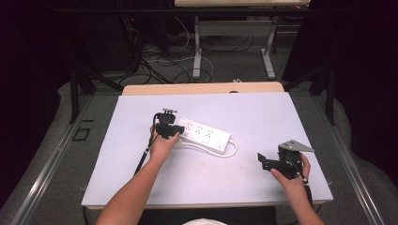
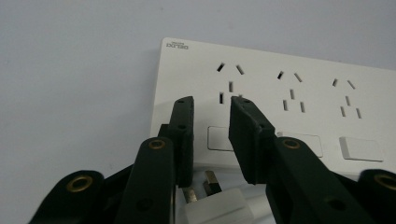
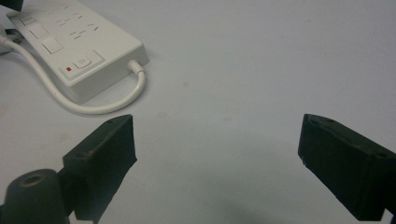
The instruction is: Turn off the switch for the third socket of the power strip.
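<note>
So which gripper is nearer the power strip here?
Left. The left gripper is right over the power strip, at its end; the right gripper is off to its side, apart.

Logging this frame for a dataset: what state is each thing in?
Power strip: flat on the table, sockets empty.
Plug: unplugged, lying beside the strip.
Left gripper: part open over the strip, empty.
Right gripper: wide open, empty.

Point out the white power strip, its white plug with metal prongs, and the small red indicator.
White power strip (image 1: 203, 133): high view, middle of its top face.
White plug with metal prongs (image 2: 212, 205): left gripper view, plug body below the prongs.
Small red indicator (image 3: 68, 69): right gripper view, on the switch end.
</note>
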`<state>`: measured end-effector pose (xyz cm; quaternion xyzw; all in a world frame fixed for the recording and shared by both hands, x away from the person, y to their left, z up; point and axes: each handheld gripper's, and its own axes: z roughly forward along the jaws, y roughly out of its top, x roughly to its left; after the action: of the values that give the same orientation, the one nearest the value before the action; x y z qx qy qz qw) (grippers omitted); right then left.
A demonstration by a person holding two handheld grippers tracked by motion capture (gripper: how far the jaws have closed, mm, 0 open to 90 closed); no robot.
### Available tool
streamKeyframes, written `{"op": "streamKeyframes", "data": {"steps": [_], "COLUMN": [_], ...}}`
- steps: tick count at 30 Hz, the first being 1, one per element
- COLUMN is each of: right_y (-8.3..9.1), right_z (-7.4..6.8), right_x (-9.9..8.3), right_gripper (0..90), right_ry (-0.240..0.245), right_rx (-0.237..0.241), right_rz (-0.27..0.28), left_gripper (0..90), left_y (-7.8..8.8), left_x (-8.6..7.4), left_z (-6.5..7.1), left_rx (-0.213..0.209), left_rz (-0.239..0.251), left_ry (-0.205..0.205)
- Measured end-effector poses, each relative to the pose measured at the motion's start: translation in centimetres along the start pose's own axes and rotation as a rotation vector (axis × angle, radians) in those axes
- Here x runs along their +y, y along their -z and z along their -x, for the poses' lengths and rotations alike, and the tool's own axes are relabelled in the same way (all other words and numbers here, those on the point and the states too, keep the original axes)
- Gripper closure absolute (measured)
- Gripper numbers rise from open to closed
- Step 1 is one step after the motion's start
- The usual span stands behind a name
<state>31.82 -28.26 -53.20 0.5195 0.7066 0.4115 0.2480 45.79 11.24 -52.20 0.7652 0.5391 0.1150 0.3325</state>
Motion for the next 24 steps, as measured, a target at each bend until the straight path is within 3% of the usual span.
{"op": "streamKeyframes", "data": {"steps": [11,24], "right_y": [-0.04,0.0], "right_z": [0.01,-0.02], "right_x": [0.0,-0.02], "right_gripper": [10.4,10.8], "right_ry": [-0.002,-0.002], "right_rx": [-0.001,0.0], "right_rz": [0.0,-0.003], "left_gripper": [53.5,32.8], "left_y": [0.16,0.35], "left_x": [0.07,0.17], "left_z": [0.24,0.9], "left_rx": [0.002,0.036], "left_rz": [0.002,0.017], "left_ry": [-0.012,-0.049]}}
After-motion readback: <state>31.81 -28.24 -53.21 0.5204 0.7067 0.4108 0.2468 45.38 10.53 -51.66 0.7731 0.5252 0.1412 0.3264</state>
